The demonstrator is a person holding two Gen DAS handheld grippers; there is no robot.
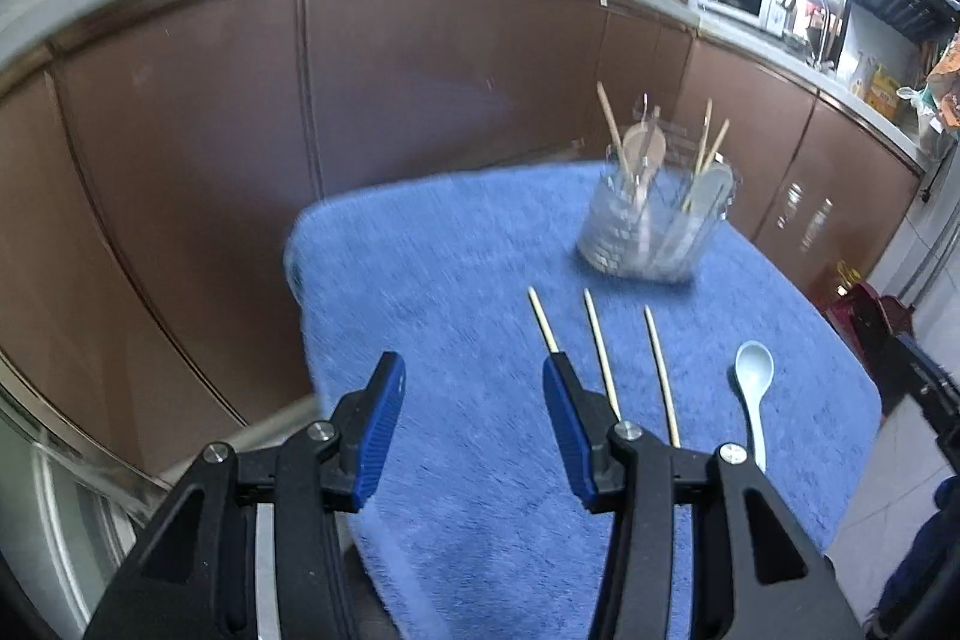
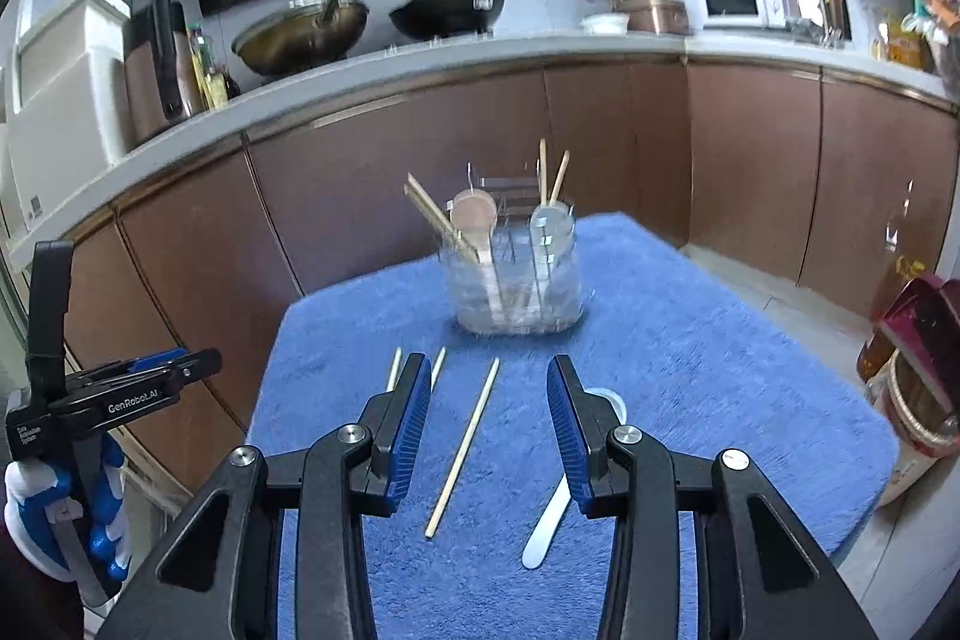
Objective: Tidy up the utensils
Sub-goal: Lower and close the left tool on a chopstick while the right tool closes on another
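Three wooden chopsticks (image 1: 601,355) lie side by side on a blue towel-covered table (image 1: 456,280), with a pale blue spoon (image 1: 753,388) to their right. A clear utensil holder (image 1: 654,226) stands behind them and holds chopsticks and two spoons. My left gripper (image 1: 471,376) is open and empty, above the table's near left part, left of the chopsticks. In the right wrist view my right gripper (image 2: 489,376) is open and empty above one chopstick (image 2: 463,451), with the spoon (image 2: 549,517) partly hidden by its right finger. The holder (image 2: 513,274) stands beyond.
Brown kitchen cabinets (image 2: 600,130) run behind the table under a counter with two woks (image 2: 300,31) and a microwave (image 2: 733,1). The left hand-held gripper (image 2: 90,394) shows at the left edge of the right wrist view. A red box (image 2: 921,322) stands at the right.
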